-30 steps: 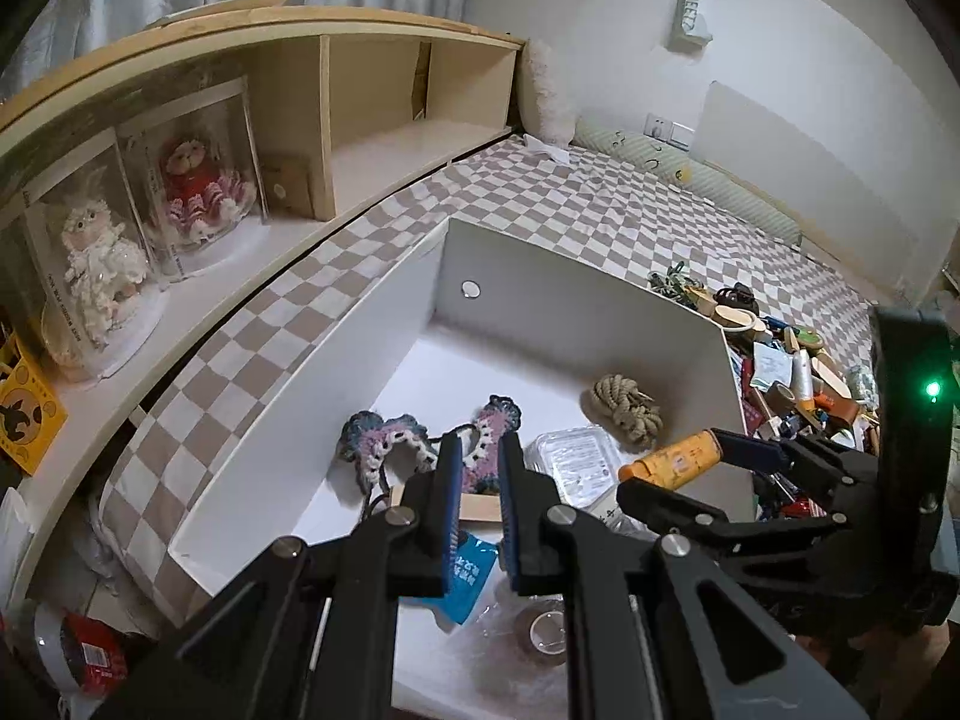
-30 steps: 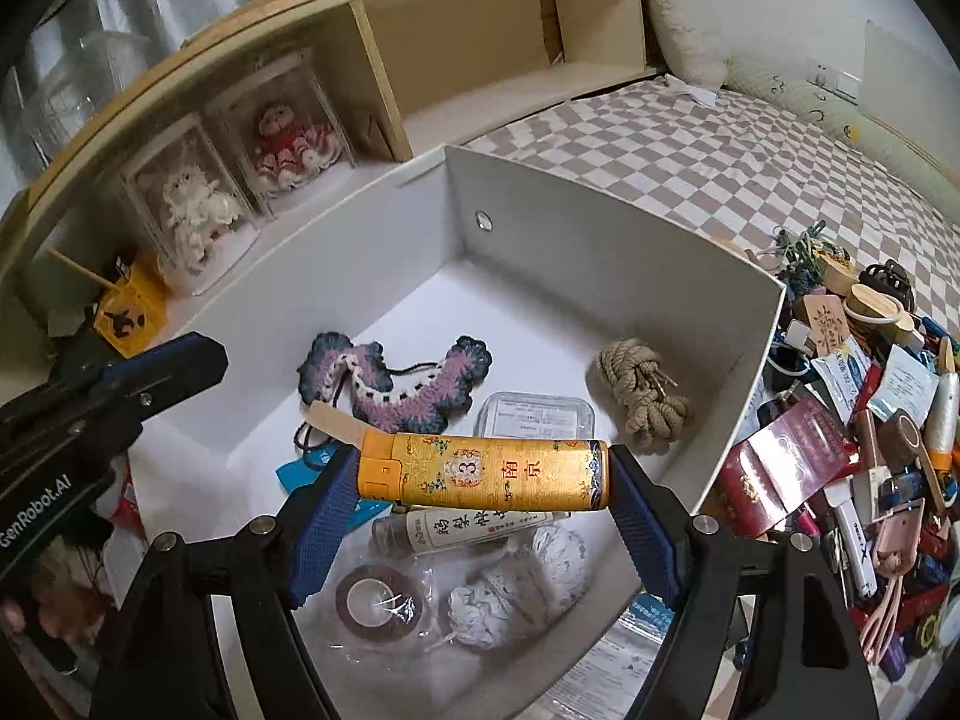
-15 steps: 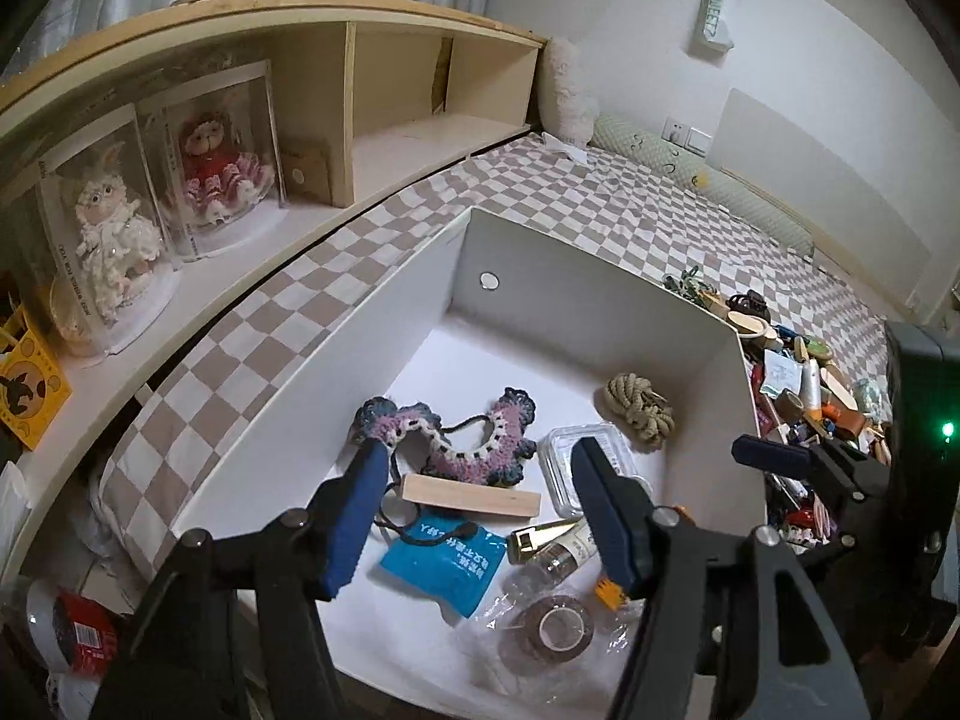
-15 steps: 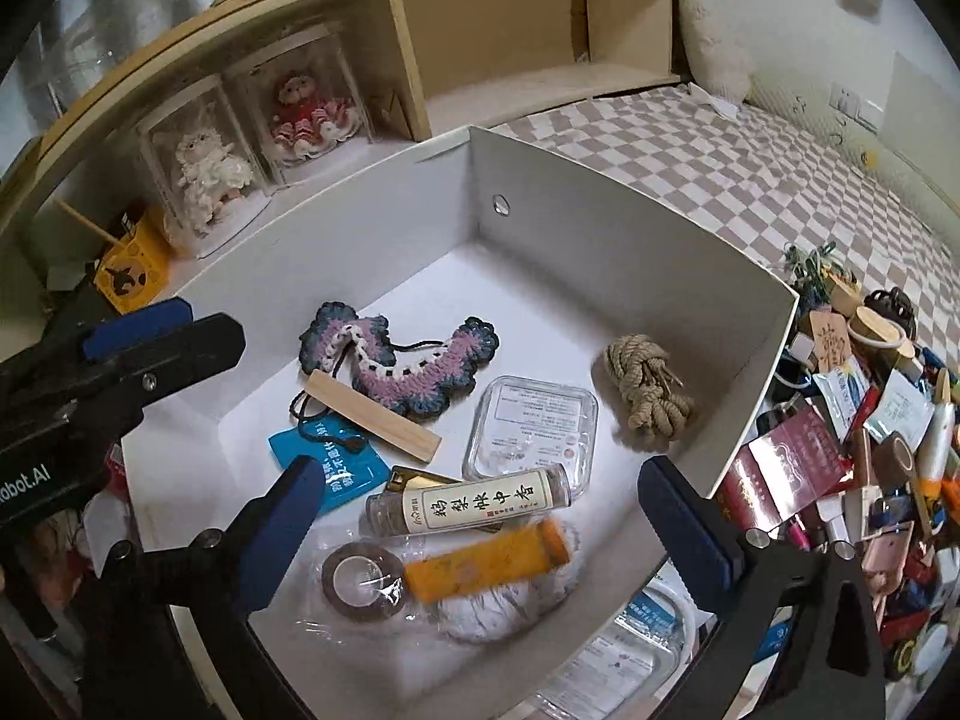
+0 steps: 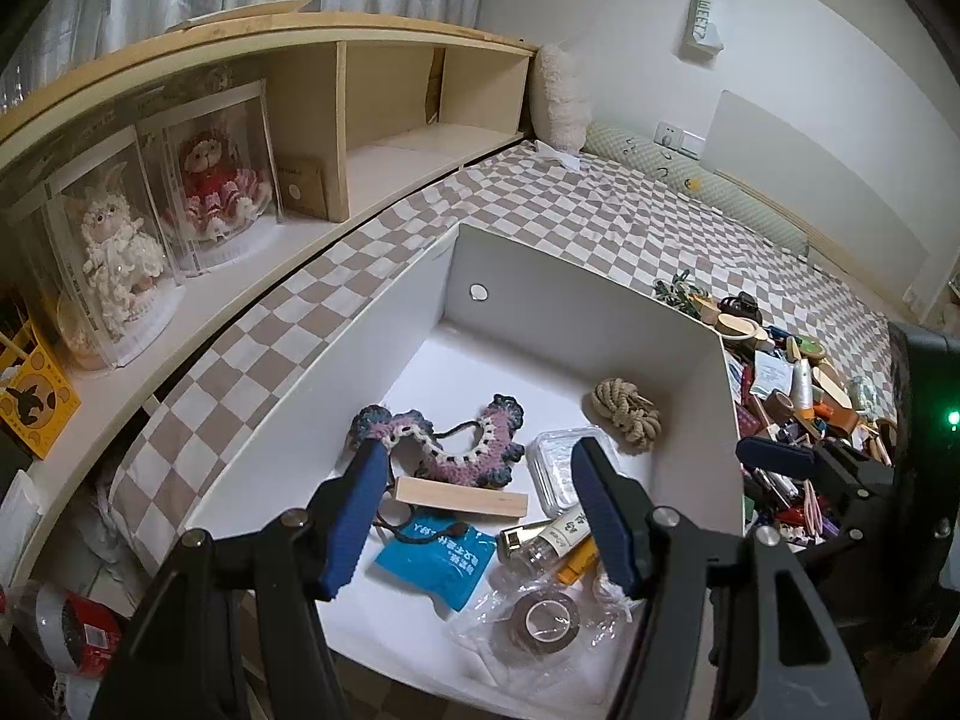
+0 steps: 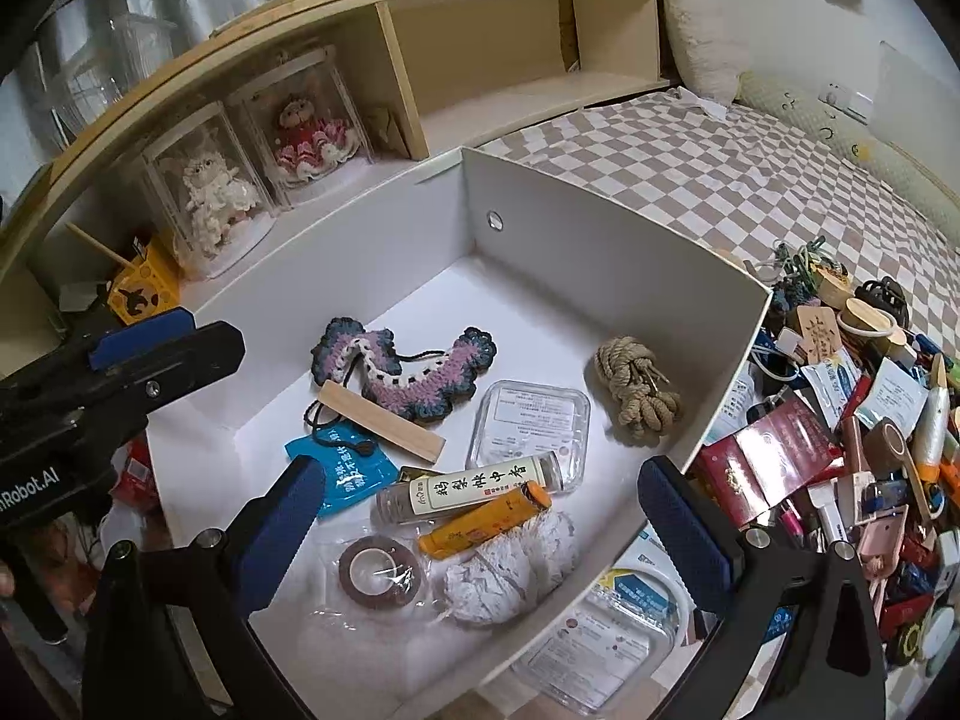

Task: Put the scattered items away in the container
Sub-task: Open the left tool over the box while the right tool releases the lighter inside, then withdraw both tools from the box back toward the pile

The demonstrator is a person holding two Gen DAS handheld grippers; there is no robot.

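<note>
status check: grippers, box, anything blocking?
Left gripper and right gripper both open, empty, over the white box. Orange tube lies inside. Pile of loose items waits beside it. Nothing blocking.

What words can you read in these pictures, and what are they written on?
"SWEET": wall sign, letters running down it.
"nRobot.AI": left gripper's body, start cut off at the frame edge.
"鹅梨帐中香": label of the clear tube in the box.
Blue packet: white Chinese print, too small to read.
Orange tube, clear case and the pile's labels: too blurred to read.
</note>
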